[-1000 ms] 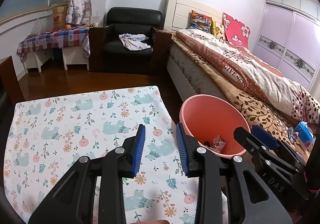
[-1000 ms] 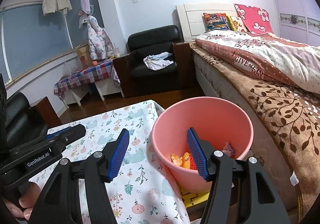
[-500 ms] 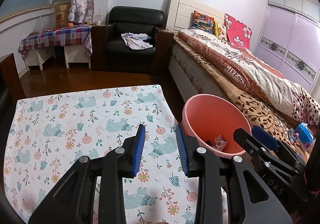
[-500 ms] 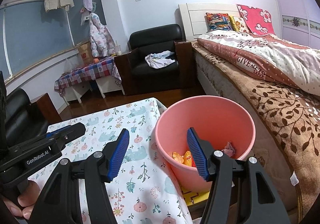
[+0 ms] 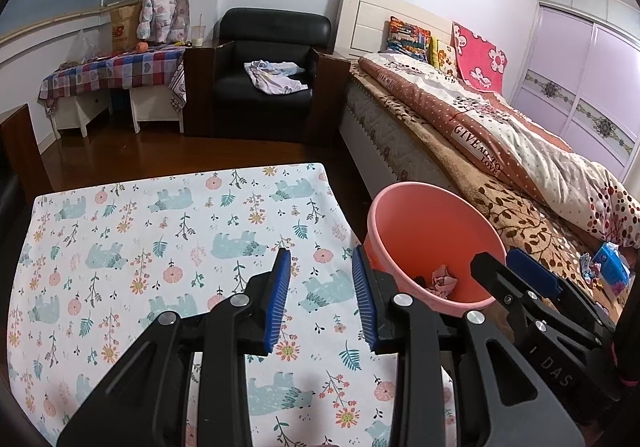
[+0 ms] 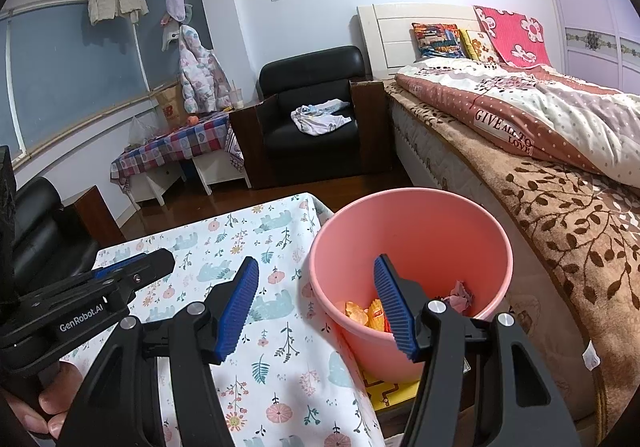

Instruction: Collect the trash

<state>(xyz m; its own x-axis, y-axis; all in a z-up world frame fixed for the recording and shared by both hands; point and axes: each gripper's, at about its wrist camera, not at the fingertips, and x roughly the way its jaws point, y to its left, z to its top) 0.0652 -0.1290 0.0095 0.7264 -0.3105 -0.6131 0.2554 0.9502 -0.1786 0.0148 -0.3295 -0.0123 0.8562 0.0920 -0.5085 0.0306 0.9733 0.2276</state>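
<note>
Right of the table [image 5: 120, 239] sits the pink bin [image 6: 412, 223], crumpled wrappers [image 6: 460, 295] inside | left gripper [image 5: 322, 299] jaws apart, nothing held | right gripper [image 6: 316, 311] jaws wide, nothing held

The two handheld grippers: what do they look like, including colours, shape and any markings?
Both are matte black plastic with silver bolts at the pivots. The left gripper and right gripper each have two angular fingers faced with ribbed blue pads. White "GenRobot.AI" lettering runs along the left gripper's side in the right wrist view; the right one shows partial raised letters. No cables or sleeves are clearly visible.
</note>
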